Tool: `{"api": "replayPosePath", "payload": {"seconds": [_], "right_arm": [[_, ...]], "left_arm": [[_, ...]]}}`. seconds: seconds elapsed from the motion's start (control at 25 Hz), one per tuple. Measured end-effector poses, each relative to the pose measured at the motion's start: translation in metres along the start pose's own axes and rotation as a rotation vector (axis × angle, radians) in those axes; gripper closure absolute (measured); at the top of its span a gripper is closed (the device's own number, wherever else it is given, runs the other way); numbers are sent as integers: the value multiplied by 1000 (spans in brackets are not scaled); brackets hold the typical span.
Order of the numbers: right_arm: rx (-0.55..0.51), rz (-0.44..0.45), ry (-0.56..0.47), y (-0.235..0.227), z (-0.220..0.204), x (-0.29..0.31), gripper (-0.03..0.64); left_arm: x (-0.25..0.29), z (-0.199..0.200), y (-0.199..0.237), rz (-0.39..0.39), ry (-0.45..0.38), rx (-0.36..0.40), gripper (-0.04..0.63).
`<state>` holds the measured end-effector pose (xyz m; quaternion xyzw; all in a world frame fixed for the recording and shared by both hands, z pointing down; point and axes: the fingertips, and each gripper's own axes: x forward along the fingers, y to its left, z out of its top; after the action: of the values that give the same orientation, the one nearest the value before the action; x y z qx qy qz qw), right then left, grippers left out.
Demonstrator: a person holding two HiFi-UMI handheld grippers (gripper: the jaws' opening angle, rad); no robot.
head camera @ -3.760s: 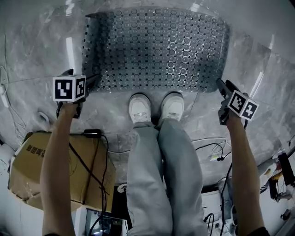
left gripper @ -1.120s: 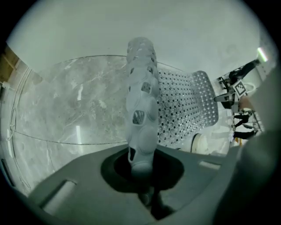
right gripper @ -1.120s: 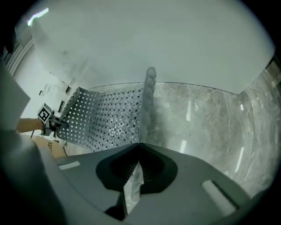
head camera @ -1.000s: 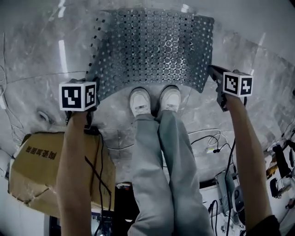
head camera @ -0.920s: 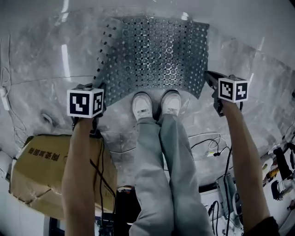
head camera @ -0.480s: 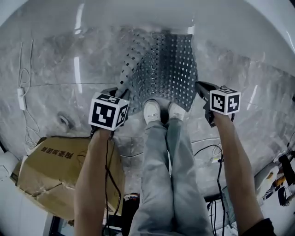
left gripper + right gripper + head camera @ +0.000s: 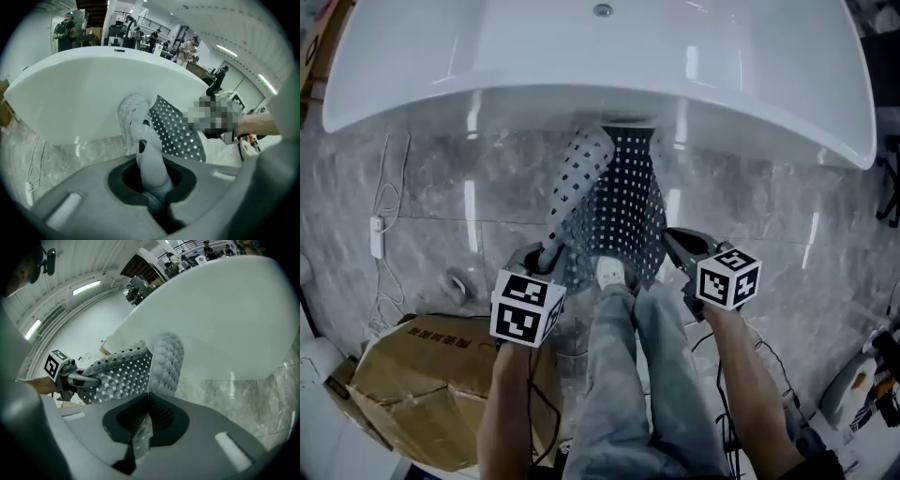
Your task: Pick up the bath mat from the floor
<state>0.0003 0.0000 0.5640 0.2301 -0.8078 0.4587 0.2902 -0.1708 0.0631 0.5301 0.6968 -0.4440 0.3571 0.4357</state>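
Head view: your left gripper [image 7: 546,255] and right gripper [image 7: 673,239] each pinch a bath mat [image 7: 619,202] corner, fingers clamped. Mat hangs lifted; far end may touch floor [image 7: 422,197].

No words or numbers could be read. The cube [image 7: 528,307] on the left gripper [image 7: 546,255] and the one on the right gripper [image 7: 670,236] bore only square markers.
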Motion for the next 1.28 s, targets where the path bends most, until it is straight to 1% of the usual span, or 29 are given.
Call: {"api": "replayPosePath", "payload": {"seconds": [0.08, 0.2, 0.28, 0.36, 0.4, 0.48, 0.52, 0.6, 0.68, 0.84, 0.96, 1.0, 1.12, 1.28], "right_arm": [[-29, 26, -28, 29, 18, -23, 604], [-83, 40, -95, 66, 51, -63, 604], [-111, 50, -126, 97, 64, -92, 606], [-119, 70, -153, 134, 70, -123, 604], [-122, 83, -164, 152, 71, -141, 604], [-141, 101, -192, 184, 75, -182, 606], [-153, 102, -217, 195, 81, -203, 606], [-169, 93, -291, 206, 103, -241, 604], [-186, 78, -373, 215, 128, -272, 604], [-235, 55, -505, 240, 170, -332, 604], [-330, 49, -612, 267, 213, -379, 604], [-368, 49, -647, 278, 227, -395, 604], [-448, 48, -741, 303, 262, -442, 604], [-516, 52, -876, 333, 311, -500, 606]], "left_arm": [[-31, 15, -11, 9, -37, 16, 578], [-75, 44, -26, 35, -109, 56, 577], [-109, 53, -41, 45, -140, 76, 577], [-148, 57, -59, 41, -170, 66, 577], [-169, 61, -71, 29, -194, 48, 577], [-210, 75, -101, -7, -266, 10, 575], [-228, 86, -116, -17, -307, 11, 575], [-258, 113, -139, -15, -377, 50, 574], [-284, 138, -153, -8, -440, 92, 572], [-337, 181, -181, -5, -545, 157, 569], [-379, 230, -204, -47, -674, 196, 568], [-393, 247, -212, -48, -714, 217, 568], [-433, 289, -243, -37, -803, 297, 565], [-491, 340, -283, -11, -902, 424, 565]]}}
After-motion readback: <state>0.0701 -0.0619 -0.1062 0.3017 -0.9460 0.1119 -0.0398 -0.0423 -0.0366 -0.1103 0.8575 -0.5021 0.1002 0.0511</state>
